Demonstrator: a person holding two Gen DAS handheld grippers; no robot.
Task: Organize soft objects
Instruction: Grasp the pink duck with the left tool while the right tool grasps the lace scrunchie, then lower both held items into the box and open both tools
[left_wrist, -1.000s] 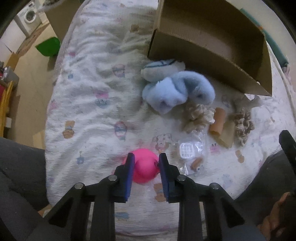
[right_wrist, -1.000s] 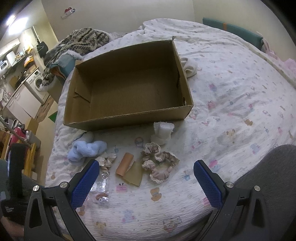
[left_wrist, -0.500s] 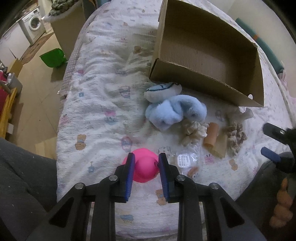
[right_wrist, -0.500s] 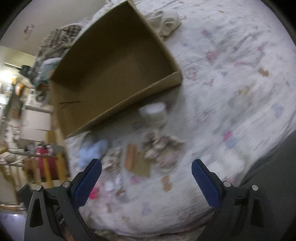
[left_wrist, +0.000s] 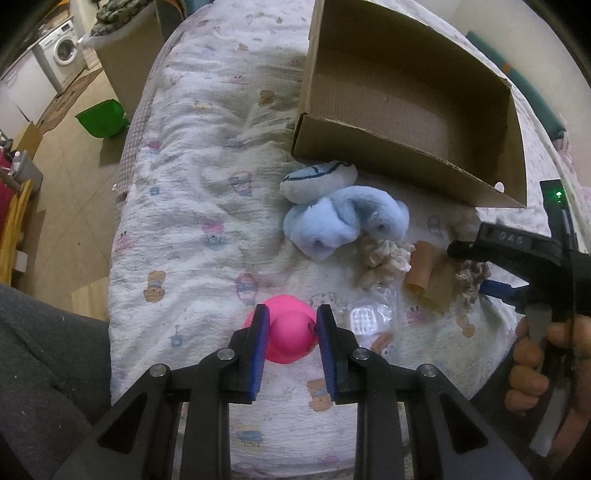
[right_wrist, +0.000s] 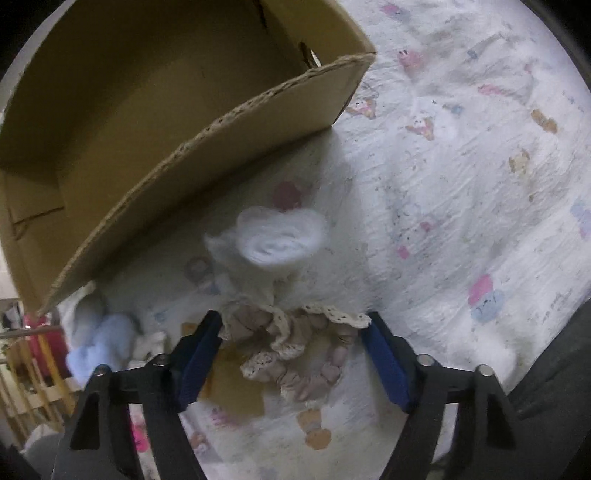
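My left gripper (left_wrist: 290, 314) is shut on a pink soft ball (left_wrist: 290, 338) and holds it over the near part of the bed. An open cardboard box (left_wrist: 369, 158) lies on the bed beyond, with a white-and-blue plush (left_wrist: 317, 177) and fluffy light-blue socks (left_wrist: 343, 221) at its near wall. My right gripper (right_wrist: 293, 325) is open, its pads on either side of a beige lace scrunchie (right_wrist: 295, 339). A rolled white sock (right_wrist: 280, 240) stands just beyond it, by the box wall (right_wrist: 207, 170). The right gripper also shows in the left wrist view (left_wrist: 509, 258).
A cream scrunchie (left_wrist: 384, 258), an orange-brown rolled sock (left_wrist: 421, 266) and a clear plastic packet (left_wrist: 369, 317) lie between the blue socks and my right gripper. The bed's left edge drops to a floor with a green bin (left_wrist: 103, 118).
My right gripper has dropped down and forward over the beige scrunchie, and its jaws have narrowed around it. My left gripper has lifted slightly, still holding the pink ball.
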